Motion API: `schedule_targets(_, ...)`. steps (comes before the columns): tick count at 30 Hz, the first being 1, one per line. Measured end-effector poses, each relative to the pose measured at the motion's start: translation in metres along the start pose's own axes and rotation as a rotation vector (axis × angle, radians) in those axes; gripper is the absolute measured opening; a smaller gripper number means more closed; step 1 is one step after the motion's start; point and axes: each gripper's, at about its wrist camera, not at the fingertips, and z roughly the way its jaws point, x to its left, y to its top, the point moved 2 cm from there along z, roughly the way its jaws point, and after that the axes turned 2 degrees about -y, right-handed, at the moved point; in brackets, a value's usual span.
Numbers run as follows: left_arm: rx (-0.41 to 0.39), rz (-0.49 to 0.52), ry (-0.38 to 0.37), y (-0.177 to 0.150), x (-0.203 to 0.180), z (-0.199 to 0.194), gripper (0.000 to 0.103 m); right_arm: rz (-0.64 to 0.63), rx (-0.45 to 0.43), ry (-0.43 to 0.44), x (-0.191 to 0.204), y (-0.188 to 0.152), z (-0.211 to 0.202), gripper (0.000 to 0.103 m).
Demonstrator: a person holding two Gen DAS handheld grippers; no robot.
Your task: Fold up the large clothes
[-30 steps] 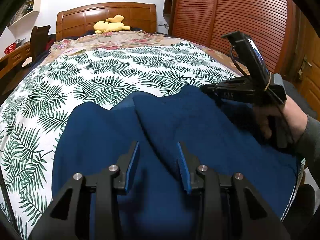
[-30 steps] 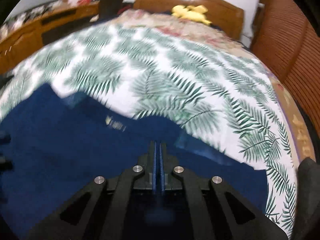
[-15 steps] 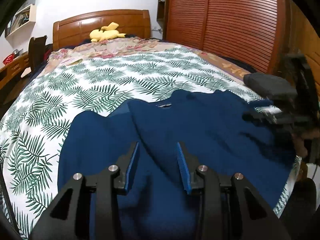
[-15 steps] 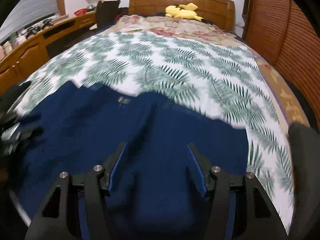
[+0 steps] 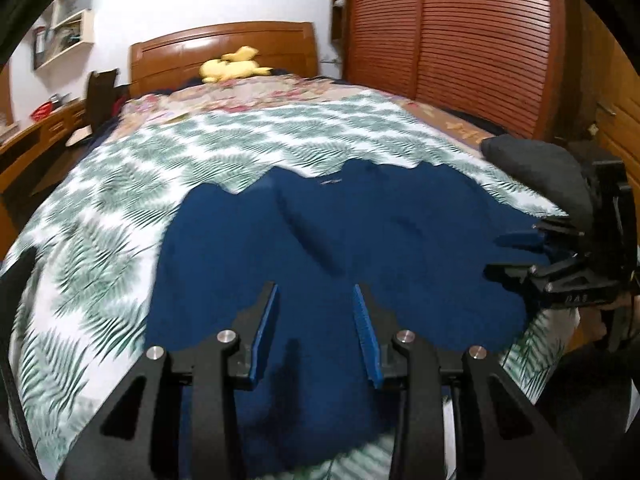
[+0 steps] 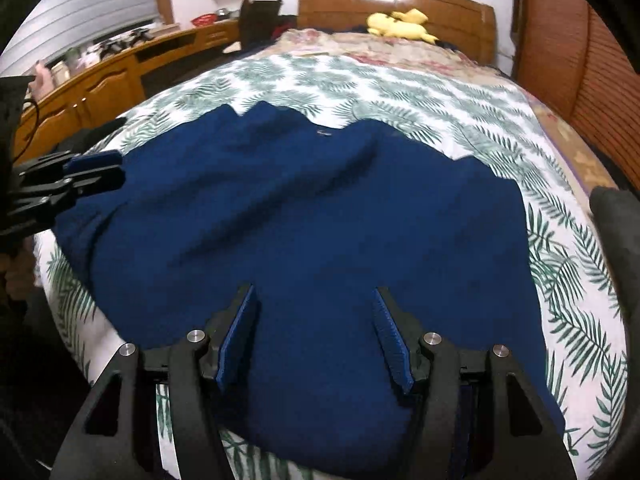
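Observation:
A large dark blue garment [image 5: 360, 248] lies spread on the fern-print bedspread [image 5: 100, 240], with a fold ridge across its middle. It also shows in the right wrist view [image 6: 320, 220]. My left gripper [image 5: 316, 308] is open and empty, held above the garment's near part. My right gripper [image 6: 314, 316] is open and empty above the garment's near edge. The right gripper shows at the right edge of the left wrist view [image 5: 516, 254]. The left gripper shows at the left edge of the right wrist view [image 6: 96, 174], over the garment's left side.
A yellow plush toy [image 5: 232, 69] lies by the wooden headboard [image 5: 224, 48]. A slatted wooden wardrobe [image 5: 460, 40] stands on the right. A wooden desk [image 6: 100, 80] with small items runs along the left. A dark cushion [image 5: 540, 176] sits at the bed's right edge.
My right gripper opened, let go of the blue garment and drew back toward the near edge. The garment now lies flatter and wider. My left gripper stayed open and pulled back a little.

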Motion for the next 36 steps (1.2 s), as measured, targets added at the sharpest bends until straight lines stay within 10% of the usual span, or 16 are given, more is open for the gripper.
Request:
schedule_targets(14, 0.093, -0.178, 0.189, -0.055, 0.050, -0.033, 0.036, -0.099, -0.014, 0.100, 0.021, -0.009, 0.017, 0.061)
schedule_targets(36, 0.124, -0.339, 0.166, -0.085, 0.089, -0.025, 0.038, -0.121, -0.011, 0.102, 0.021, -0.007, 0.021, 0.061)
